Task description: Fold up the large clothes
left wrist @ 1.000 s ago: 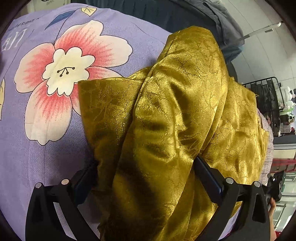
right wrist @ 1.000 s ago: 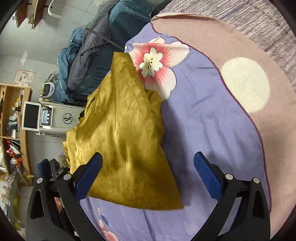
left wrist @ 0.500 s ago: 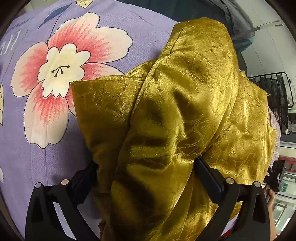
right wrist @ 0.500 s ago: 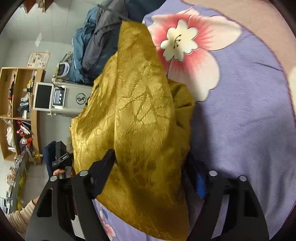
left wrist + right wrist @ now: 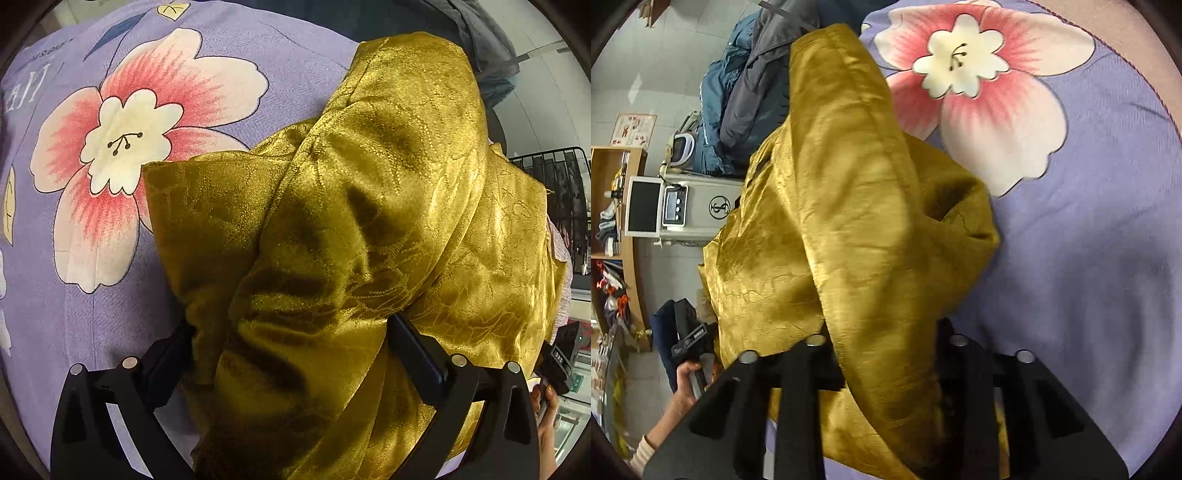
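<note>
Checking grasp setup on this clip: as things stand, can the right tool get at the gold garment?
Probably yes. In the right wrist view the gold garment already lies bunched between the right tool fingers, which look closed on it, nothing in between. The left tool has a fold between its fingers too.

A lilac bedsheet printed with large pink-and-cream flowers (image 5: 1089,258) lay ahead of both tools. Beyond it sat a heap of dark blue and grey jackets (image 5: 746,92). Further left stood a white machine with a small screen (image 5: 676,210) beside wooden shelves (image 5: 613,206).
</note>
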The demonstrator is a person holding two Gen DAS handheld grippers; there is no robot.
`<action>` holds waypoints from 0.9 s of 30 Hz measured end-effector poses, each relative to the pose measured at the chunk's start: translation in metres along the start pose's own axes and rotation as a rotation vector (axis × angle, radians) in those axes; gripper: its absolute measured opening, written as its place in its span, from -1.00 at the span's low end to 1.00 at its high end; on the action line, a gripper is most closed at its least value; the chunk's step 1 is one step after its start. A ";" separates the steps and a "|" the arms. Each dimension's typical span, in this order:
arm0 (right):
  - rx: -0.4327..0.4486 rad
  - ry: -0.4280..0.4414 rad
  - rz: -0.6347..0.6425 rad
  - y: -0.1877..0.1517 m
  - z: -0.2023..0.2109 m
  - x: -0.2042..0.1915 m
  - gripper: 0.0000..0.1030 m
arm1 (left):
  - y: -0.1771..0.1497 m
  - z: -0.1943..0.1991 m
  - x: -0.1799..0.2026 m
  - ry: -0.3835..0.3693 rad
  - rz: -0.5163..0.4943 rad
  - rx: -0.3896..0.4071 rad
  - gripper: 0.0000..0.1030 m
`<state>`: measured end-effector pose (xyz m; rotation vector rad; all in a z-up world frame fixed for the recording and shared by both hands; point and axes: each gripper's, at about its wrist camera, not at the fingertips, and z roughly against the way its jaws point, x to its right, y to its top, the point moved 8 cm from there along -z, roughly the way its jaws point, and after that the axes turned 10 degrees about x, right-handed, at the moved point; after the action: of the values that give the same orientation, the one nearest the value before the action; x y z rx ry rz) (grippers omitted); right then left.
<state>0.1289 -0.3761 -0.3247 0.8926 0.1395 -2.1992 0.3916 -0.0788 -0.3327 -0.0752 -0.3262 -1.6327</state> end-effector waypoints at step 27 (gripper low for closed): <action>0.247 -0.027 -0.042 -0.106 0.208 0.030 -0.73 | -0.080 0.098 0.171 -0.190 -0.444 0.160 -0.70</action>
<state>-0.0731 -0.3918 -0.2050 1.0011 -0.1303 -2.2999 0.2823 -0.2145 -0.2103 -0.0383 -0.6542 -2.0365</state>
